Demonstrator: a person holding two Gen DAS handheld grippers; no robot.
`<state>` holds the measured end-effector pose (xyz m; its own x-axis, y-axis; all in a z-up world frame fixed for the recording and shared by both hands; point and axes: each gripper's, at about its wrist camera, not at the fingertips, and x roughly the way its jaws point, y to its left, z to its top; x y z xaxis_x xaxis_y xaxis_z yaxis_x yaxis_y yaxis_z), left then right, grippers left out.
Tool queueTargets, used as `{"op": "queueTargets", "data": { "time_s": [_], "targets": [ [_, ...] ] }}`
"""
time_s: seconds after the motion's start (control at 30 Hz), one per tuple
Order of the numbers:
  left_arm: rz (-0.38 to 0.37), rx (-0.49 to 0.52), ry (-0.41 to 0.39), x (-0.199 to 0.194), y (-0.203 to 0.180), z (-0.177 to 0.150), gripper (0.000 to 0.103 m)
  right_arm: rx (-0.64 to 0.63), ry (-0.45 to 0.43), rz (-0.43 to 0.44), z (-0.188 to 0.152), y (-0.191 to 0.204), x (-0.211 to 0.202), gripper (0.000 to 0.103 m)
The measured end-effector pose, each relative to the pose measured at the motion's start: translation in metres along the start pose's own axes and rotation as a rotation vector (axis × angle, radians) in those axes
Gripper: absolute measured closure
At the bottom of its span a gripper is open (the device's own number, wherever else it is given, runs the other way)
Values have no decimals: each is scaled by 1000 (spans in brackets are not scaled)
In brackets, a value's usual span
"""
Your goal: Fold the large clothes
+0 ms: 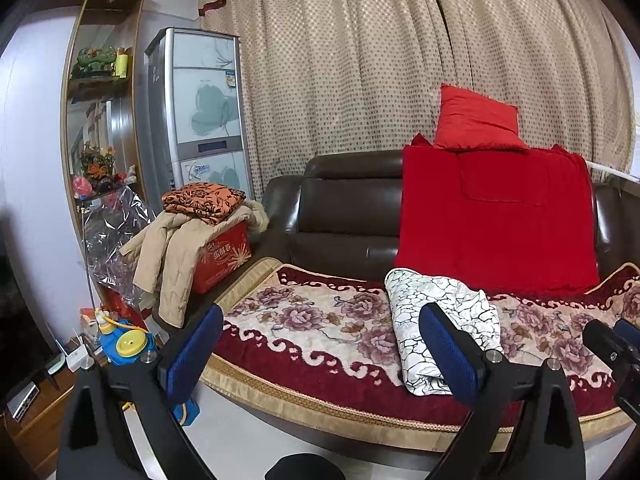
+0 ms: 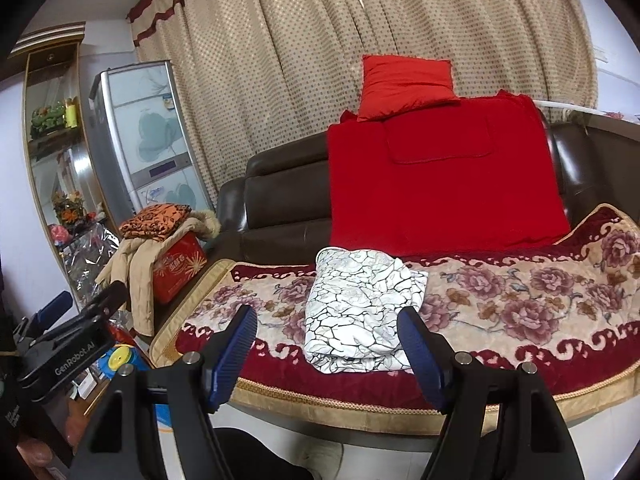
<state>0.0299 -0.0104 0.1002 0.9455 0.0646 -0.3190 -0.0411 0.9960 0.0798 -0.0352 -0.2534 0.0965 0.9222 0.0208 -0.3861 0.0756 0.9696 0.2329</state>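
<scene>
A beige dotted curtain [image 1: 360,60] with a dark red band at the top fills the wall behind a dark brown leather sofa [image 1: 344,208]. The sofa seat is covered by a floral blanket [image 1: 312,320] in cream, pink and dark red with a gold border along its front edge. A red throw [image 1: 496,232] hangs over the sofa back toward the right, and a red cushion [image 1: 476,120] sits on top of the backrest above it. At the left stand a tall silver cabinet unit [image 1: 200,108] with flower panels and a wooden display shelf [image 1: 100,92]. On the left end of the sofa a beige jacket [image 1: 168,252] drapes over a red box [image 1: 224,256], with a folded orange patterned cloth [image 1: 204,200] on top.

The folded white garment [image 2: 360,308], printed with black crackle lines, lies on the floral blanket near the seat's front edge, roughly at the middle of the seat and in front of the red throw.

The left gripper [image 1: 320,344] has its blue-padded jaws wide apart with nothing between them, short of the seat's front edge; the garment shows behind its right finger. The right gripper [image 2: 328,352] is also spread apart, holding nothing, its fingers framing the garment's near end without touching it.
</scene>
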Motion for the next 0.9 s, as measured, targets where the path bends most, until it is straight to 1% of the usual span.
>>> {"op": "queueTargets", "data": {
  "time_s": [0.27,0.53,0.63,0.77,0.9],
  "targets": [
    [-35,-5,-17,-5,-1,4,5,-24,-10,-36,3,5,-9,27],
    [-60,27,-16,4,-12,3,5,24,-17,-83,3,-11,-8,27],
    [-59,39,-3,9,-13,-1,5,31,-15,-91,4,-12,-3,27],
    [-50,46,16,15,-10,-6,5,16,7,-83,2,-4,8,27],
    [-34,32,17,19,-2,-7,5,9,26,-72,-4,3,18,27]
  ]
}}
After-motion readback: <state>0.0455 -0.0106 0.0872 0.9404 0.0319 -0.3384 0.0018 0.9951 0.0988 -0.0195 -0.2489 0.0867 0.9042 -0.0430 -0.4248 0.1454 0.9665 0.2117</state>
